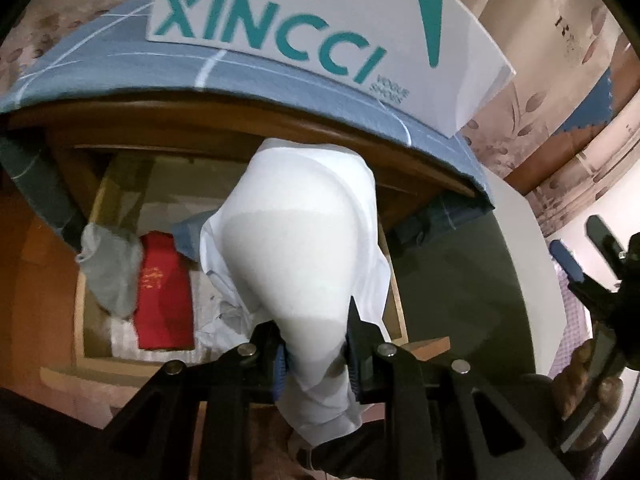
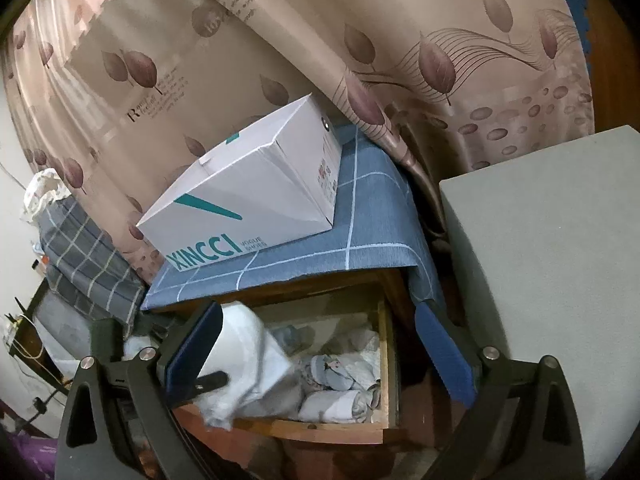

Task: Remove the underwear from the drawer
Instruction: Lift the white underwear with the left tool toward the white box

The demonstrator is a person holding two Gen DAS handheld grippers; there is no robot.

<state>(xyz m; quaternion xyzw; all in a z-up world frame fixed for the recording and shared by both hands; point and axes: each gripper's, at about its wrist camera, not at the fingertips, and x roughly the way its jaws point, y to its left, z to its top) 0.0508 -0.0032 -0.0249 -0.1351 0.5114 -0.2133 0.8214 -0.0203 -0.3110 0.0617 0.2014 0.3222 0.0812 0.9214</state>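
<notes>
The white underwear [image 1: 304, 240] hangs from your left gripper [image 1: 316, 356], pinched between the two blue pads at its lower part, with the rest of the cloth draped out in front of the fingers, above the open wooden drawer [image 1: 394, 292]. In the right wrist view the same white cloth [image 2: 244, 356] appears over the drawer's left half, clear of the rolled pieces still lying inside.

Judging from this, the grip is made and the step in hand is the lift-out. Keep the pads pressed on the fabric; it is thin and slippery-looking, so a loosened pinch would likely drop it back in. Carry it up and toward you until the hanging edge is free of the drawer's front rail, and watch that it does not drag the grey cloth [image 1: 110, 268] or the red folded item [image 1: 162, 292] along.

Stay below the blue checked cloth [image 1: 248, 76] on the cabinet top, where the white shoe box [image 1: 304, 20] sits.

Your right gripper [image 2: 316, 364] has its fingers spread wide with nothing between them; hold it to the side.
</notes>
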